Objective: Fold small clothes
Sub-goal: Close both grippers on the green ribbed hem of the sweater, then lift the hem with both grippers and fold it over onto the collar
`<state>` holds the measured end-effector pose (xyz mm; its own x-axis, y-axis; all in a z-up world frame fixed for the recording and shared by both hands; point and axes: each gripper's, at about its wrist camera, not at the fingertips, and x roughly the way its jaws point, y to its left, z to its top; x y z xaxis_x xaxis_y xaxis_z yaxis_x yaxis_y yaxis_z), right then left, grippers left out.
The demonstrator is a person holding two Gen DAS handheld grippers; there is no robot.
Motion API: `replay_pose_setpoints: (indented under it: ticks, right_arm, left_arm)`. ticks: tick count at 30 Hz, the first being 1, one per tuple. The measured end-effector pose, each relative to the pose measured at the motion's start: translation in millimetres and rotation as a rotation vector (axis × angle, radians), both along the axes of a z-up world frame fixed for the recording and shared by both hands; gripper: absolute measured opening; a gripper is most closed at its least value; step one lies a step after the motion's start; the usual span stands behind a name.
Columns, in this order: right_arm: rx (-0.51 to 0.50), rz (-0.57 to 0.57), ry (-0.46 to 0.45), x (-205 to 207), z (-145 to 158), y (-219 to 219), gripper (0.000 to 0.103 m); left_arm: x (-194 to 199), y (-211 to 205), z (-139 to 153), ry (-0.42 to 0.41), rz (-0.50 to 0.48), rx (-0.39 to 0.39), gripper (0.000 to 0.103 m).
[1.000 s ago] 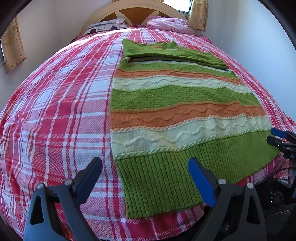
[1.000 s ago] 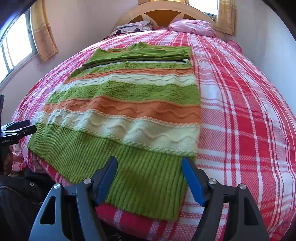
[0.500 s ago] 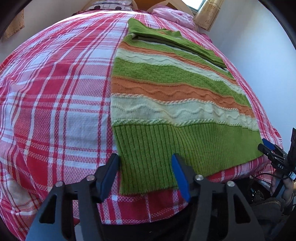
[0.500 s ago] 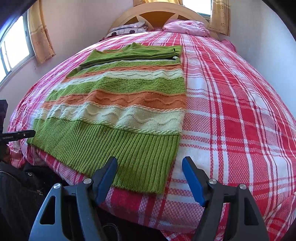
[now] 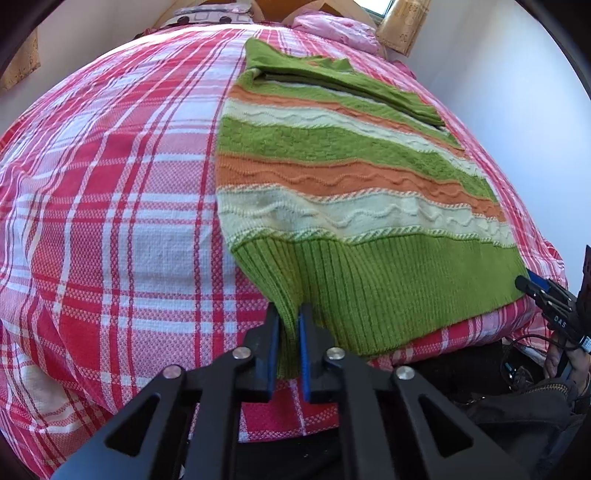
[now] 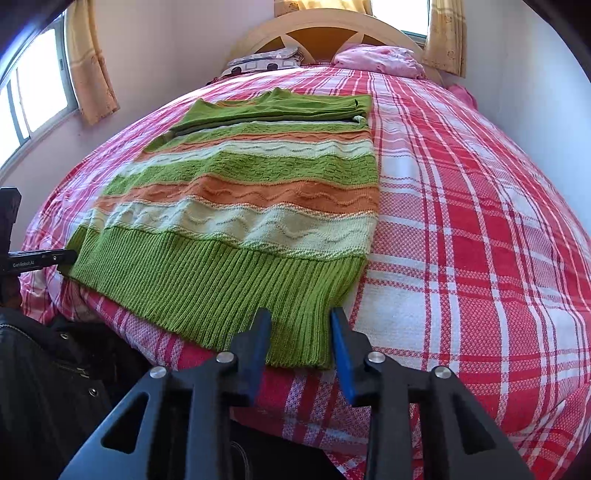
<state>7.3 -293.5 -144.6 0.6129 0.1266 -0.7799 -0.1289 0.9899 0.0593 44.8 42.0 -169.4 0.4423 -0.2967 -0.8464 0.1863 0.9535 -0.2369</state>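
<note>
Striped sweater (image 5: 354,177) flat on red plaid bedspread (image 5: 110,206) — left gripper (image 5: 288,325) pinching its hem, right gripper (image 6: 301,332) agape — arched headboard (image 6: 325,33) beyond

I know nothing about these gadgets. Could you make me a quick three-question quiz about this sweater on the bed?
1. True or false: the left gripper is shut on the sweater.
2. Which part of the sweater sits between the right gripper's open fingers? A) collar B) ribbed green hem corner C) orange stripe
3. Fill in: the sweater lies on a red and white ____ bedspread.

Key: 1 true; 2 B; 3 plaid.
</note>
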Motion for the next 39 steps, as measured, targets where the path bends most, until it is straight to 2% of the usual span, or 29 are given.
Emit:
replay_pose_setpoints:
  ticks: [3, 5, 6, 8, 10, 15, 19, 25, 30, 33, 39]
  right_arm:
    - [0.035, -0.009, 0.000, 0.5, -0.4, -5.2, 0.031]
    - [0.055, -0.013, -0.002, 0.5, -0.3, -6.8, 0.029]
    - [0.054, -0.011, -0.009, 0.0, 0.1, -6.7, 0.006]
    - [0.077, -0.003, -0.038, -2.5, 3.4, -8.8, 0.005]
    - [0.109, -0.004, -0.078, -5.7, 12.9, -11.4, 0.005]
    - [0.167, -0.024, -0.195, -12.2, 40.4, -19.9, 0.005]
    - [0.234, -0.045, -0.233, -5.3, 55.6, -30.6, 0.005]
    - [0.226, -0.051, -0.308, 14.2, 81.7, -35.6, 0.004]
    - [0.211, -0.043, -0.369, 36.5, 105.2, -34.6, 0.004]
    - [0.216, -0.043, -0.399, 55.5, 119.1, -36.4, 0.004]
    - [0.195, -0.028, -0.447, 99.9, 145.5, -32.6, 0.004]
  left_arm:
    - [-1.4, 1.5, 6.1, -0.034, -0.012, -0.013, 0.010]
    - [0.5, 2.7, 2.9, -0.027, -0.009, -0.016, 0.010]
    - [1.9, 3.3, -0.3, -0.016, -0.005, -0.017, 0.010]
    - [3.5, 4.9, -4.9, 0.000, -0.008, -0.039, 0.009]
    - [3.1, 8.1, 1.1, -0.022, -0.013, -0.076, 0.009]
    - [-1.3, 20.4, 38.4, -0.175, -0.012, -0.179, 0.009]
    - [7.0, 21.6, 49.9, -0.205, -0.018, -0.200, 0.009]
    - [32.4, 15.6, 73.2, -0.268, -0.014, -0.214, 0.008]
    - [58.6, 17.5, 86.1, -0.304, 0.026, -0.247, 0.008]
    - [75.0, 21.1, 92.2, -0.314, 0.055, -0.278, 0.008]
    - [102.9, 21.1, 108.8, -0.351, 0.078, -0.281, 0.008]
